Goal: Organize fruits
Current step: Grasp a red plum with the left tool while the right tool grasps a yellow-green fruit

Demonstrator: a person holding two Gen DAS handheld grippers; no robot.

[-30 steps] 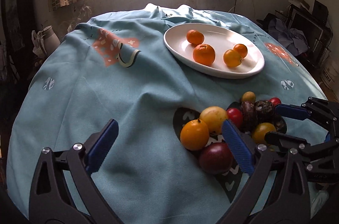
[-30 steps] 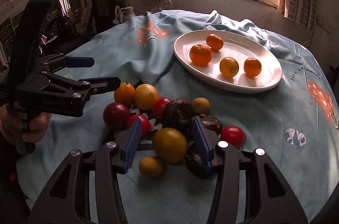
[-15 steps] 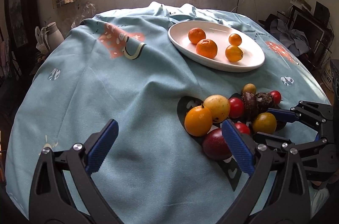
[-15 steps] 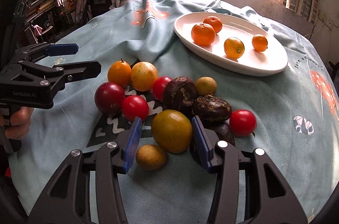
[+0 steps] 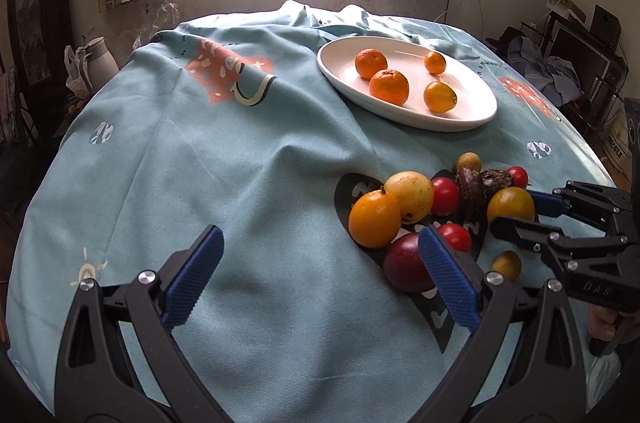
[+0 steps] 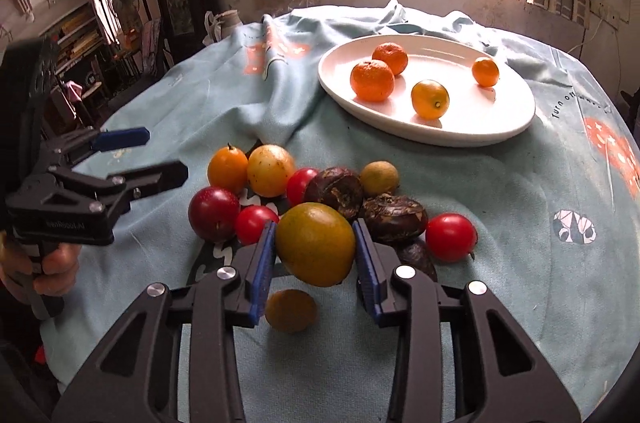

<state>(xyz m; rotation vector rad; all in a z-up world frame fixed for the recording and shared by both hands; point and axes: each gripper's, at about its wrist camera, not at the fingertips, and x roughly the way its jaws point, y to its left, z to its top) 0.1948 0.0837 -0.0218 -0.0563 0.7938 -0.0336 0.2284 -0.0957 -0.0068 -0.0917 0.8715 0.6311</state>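
Low in the right wrist view, the right tongs [image 6: 315,255] clamp a yellow-green fruit [image 6: 315,249] among the fruit pile [image 6: 304,191] at centre, while the left tongs [image 5: 318,281], held level at lower frame, gape wide over the blue-clothed bench [image 5: 224,159], the white plate [image 5: 472,119] of oranges upper right.

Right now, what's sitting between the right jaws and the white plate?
In the right wrist view, beyond the yellow-green fruit between the jaws, two dark wrinkled fruits and a small tan fruit lie; then bare tablecloth up to the white plate.
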